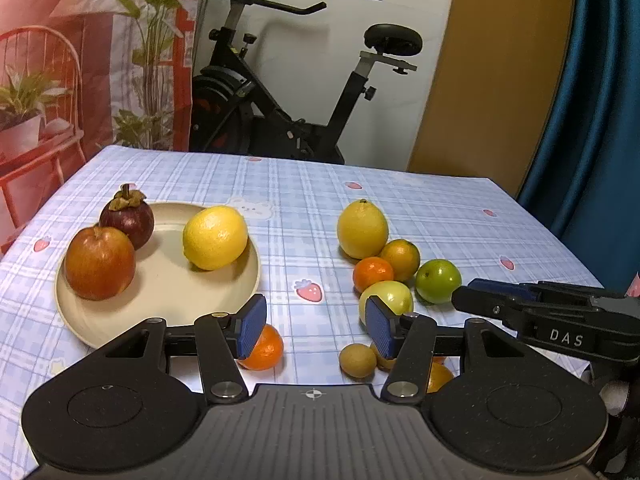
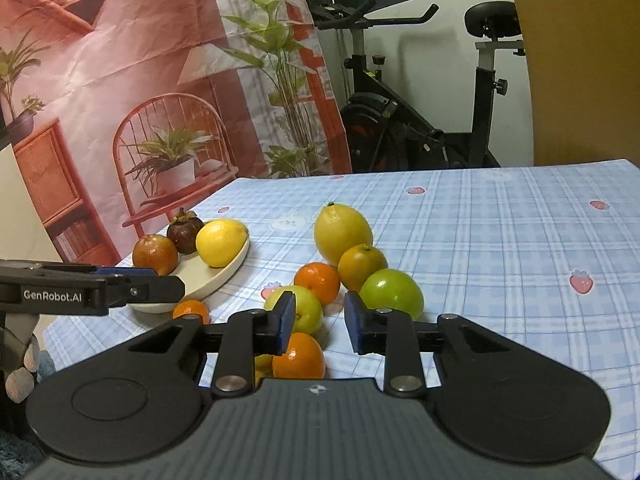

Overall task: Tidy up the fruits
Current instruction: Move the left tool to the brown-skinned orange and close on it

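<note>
A cream plate (image 1: 168, 284) on the left holds a red apple (image 1: 100, 262), a mangosteen (image 1: 128, 218) and a lemon (image 1: 215, 237). On the cloth to the right lie a second lemon (image 1: 362, 229), two oranges (image 1: 401, 254), a green fruit (image 1: 438, 281) and a yellow-green apple (image 1: 394, 294). My left gripper (image 1: 316, 320) hovers open between plate and pile, nothing between its pads; a mandarin (image 1: 266, 354) lies under its left finger. My right gripper (image 2: 320, 322) is drawn narrow and empty just before the green fruit (image 2: 392, 292), above another orange (image 2: 300, 360).
A small brown fruit (image 1: 357, 360) lies near the front edge. The checked tablecloth (image 2: 500, 240) stretches bare to the right and back. Behind the table stand an exercise bike (image 1: 288, 120), a printed backdrop and a blue curtain.
</note>
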### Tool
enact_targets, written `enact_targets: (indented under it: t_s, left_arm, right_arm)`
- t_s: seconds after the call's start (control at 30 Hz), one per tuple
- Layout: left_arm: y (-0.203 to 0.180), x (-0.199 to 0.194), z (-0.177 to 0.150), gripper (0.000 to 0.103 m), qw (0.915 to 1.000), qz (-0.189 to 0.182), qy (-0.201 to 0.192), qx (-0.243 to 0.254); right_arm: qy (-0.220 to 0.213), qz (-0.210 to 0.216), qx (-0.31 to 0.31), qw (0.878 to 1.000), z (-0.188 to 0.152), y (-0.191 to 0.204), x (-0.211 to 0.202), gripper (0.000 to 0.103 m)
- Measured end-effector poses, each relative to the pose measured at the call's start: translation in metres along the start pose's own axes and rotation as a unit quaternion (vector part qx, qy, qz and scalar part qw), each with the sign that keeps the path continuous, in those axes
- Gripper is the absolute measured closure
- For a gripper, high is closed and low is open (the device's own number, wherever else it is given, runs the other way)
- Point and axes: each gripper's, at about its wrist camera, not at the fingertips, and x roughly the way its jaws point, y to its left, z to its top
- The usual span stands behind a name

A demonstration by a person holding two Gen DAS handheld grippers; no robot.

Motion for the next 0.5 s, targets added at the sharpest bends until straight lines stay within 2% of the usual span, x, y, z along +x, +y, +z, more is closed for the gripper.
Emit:
enact_targets:
  t_s: [0.5]
  left_arm:
    - [0.0023,0.0068,-0.0049,0.045,0.9996,-0.011,0.021,-0.013]
  right_arm:
    - [0.023,0.011,-0.007,1.0,-0.0038,0.0061,0.0065,0.074]
